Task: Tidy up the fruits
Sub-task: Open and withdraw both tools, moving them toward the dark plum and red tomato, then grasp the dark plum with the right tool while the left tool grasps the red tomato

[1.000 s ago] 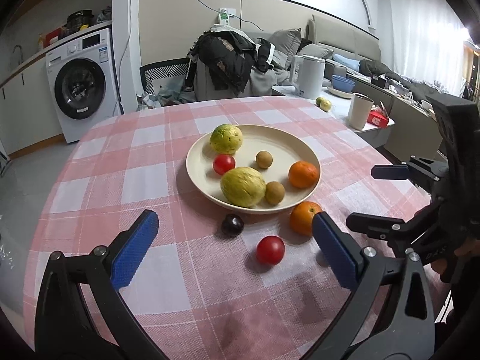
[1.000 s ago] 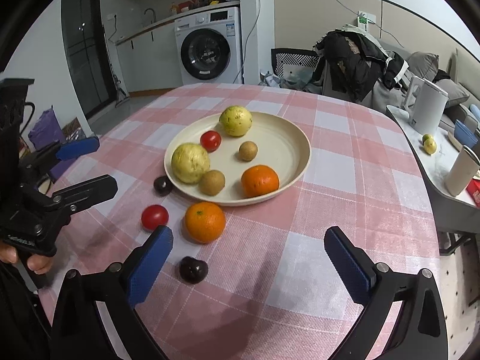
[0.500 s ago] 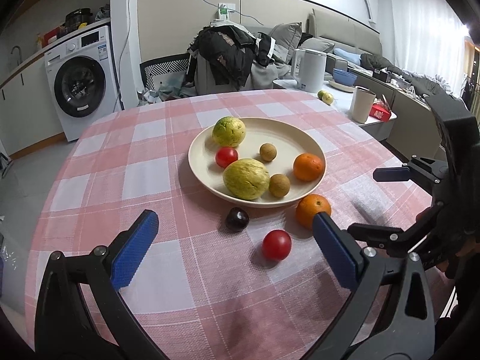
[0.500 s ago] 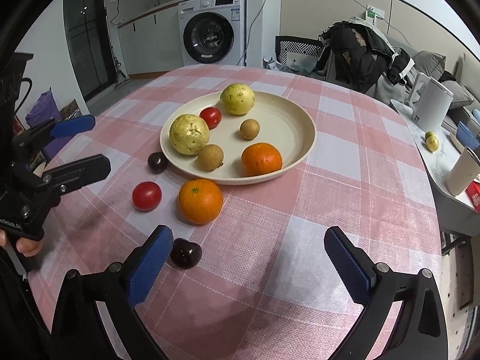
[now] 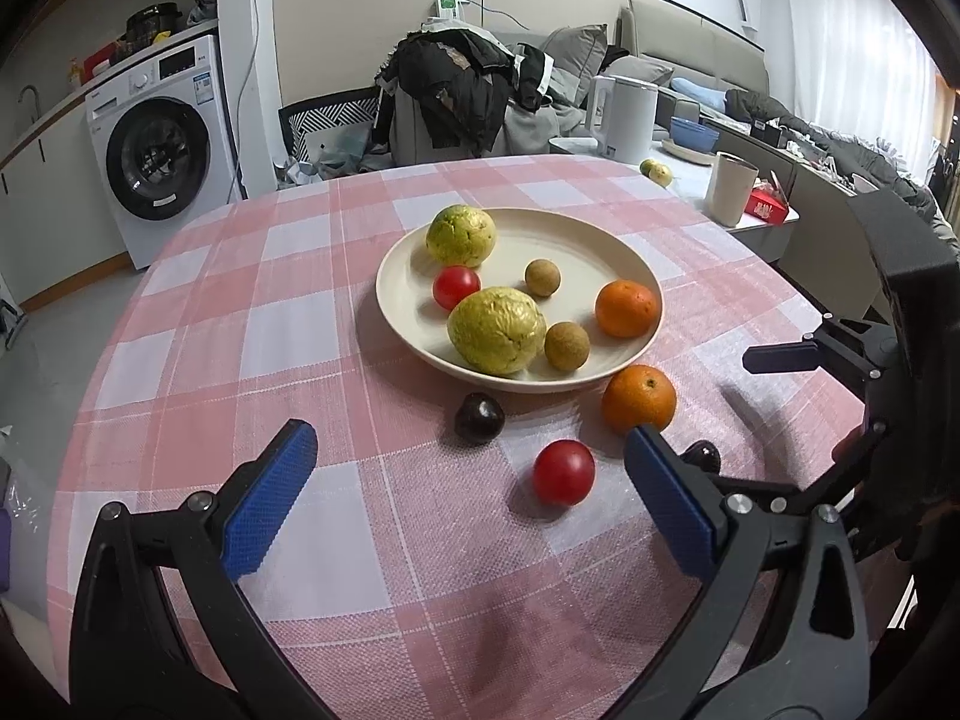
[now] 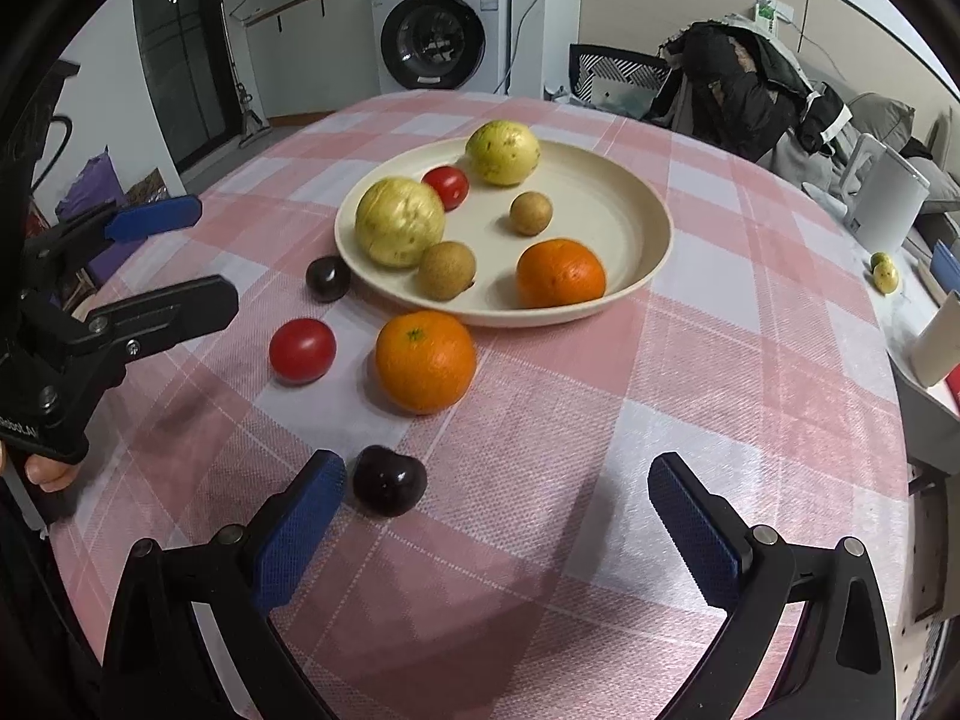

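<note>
While both my tongs, left (image 5: 465,495) and right (image 6: 495,516), hang open and empty, four fruits lie near the plate (image 6: 651,213): orange (image 6: 425,360), tomato (image 6: 302,350), two plums (image 6: 388,480).

Both wrist cameras look forward and down over their own blue-padded fingers toward the cream plate (image 5: 651,294) on the checked table. The left view faces it from its near-left side, the right view from its near-right, closer in. Both share the plate (image 6: 657,210), surrounding fruit and washing machine (image 5: 159,156).
</note>
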`<state>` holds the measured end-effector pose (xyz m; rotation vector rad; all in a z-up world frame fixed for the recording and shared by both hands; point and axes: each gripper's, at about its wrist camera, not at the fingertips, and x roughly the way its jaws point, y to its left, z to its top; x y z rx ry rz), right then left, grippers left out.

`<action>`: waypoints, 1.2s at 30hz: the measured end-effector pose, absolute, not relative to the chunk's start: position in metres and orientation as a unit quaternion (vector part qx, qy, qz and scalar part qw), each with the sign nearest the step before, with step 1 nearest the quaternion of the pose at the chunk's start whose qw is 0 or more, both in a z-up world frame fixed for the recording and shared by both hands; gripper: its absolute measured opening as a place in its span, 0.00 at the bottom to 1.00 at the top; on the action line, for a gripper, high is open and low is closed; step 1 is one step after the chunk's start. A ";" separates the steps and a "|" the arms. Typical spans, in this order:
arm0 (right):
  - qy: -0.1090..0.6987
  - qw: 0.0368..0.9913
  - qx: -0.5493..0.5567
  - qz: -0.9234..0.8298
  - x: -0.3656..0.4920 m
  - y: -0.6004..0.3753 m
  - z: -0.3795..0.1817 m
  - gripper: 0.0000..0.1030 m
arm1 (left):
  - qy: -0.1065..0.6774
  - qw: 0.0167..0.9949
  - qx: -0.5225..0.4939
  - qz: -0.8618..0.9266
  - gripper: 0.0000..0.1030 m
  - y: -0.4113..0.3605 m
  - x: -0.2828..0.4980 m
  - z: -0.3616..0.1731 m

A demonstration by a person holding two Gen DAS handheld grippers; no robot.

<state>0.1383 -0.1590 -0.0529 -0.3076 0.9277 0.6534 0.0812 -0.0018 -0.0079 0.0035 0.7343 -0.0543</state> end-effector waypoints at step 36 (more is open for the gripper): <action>0.429 0.799 -0.174 0.384 0.109 -0.146 -0.053 0.31 | 0.378 0.925 0.015 -0.040 0.99 -0.010 0.085 -0.020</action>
